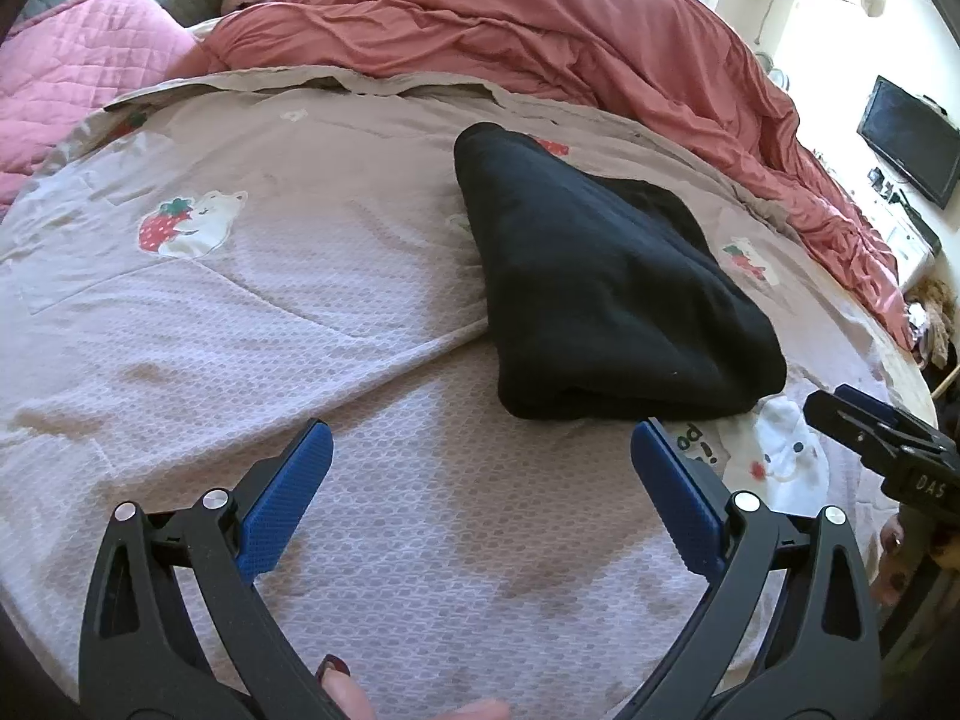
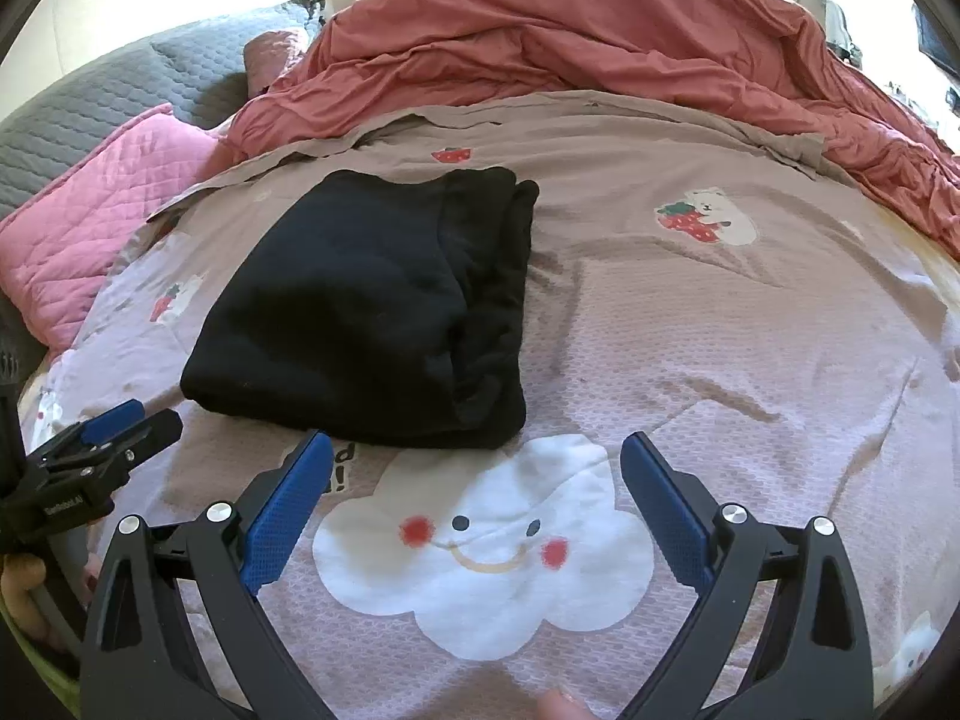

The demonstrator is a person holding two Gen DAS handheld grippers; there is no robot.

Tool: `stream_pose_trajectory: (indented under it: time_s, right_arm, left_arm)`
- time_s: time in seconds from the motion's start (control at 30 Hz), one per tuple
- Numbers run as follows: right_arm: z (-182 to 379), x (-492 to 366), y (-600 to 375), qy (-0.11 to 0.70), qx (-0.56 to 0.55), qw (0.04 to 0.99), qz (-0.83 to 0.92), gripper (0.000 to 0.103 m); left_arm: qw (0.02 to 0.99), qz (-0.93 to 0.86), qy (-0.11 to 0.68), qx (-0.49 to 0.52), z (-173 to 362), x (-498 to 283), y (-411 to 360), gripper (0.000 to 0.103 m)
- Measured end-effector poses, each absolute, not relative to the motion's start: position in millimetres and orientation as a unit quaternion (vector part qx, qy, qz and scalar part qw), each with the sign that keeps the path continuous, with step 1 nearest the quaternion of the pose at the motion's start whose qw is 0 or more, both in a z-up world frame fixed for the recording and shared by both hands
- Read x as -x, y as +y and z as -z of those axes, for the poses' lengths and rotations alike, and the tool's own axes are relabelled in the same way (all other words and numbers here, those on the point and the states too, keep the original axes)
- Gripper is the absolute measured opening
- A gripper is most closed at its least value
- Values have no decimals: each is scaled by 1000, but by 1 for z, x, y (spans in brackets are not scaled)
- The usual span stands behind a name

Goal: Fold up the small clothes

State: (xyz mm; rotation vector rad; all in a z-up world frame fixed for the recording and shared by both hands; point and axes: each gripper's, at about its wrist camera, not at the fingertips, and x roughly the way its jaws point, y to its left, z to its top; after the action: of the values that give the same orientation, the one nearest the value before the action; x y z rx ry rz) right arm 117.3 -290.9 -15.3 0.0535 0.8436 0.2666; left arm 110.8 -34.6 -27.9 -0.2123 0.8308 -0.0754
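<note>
One black garment (image 1: 606,294), two tongs (image 1: 480,462).

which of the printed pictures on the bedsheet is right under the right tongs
The big white smiling cloud with red cheeks lies between the open right tongs. The strawberry-and-bear print is smaller and sits farther up the sheet, right of the folded black garment.

We see a plain black folded garment (image 2: 360,300) on a mauve-grey bedspread (image 2: 750,360) with a fine honeycomb weave, printed with red strawberries, white bears and a white smiling cloud (image 2: 486,546) with red cheeks. Behind lies a plain coral-red duvet (image 2: 600,42), beside it a pink diamond-quilted pillow (image 2: 114,198) and a grey quilted headboard (image 2: 90,96). Our left tool (image 1: 480,480) and right tool (image 2: 477,486) are black with blue textured pads.
</note>
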Motion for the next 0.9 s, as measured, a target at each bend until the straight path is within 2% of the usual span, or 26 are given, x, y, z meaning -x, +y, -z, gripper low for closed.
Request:
stream_pose_trajectory:
  time_s: [0.9]
  right_arm:
    - [14,-118,-291,413,-20,902,-125,96]
  left_arm:
    - [908,25,407,100,28,-112,-34,93]
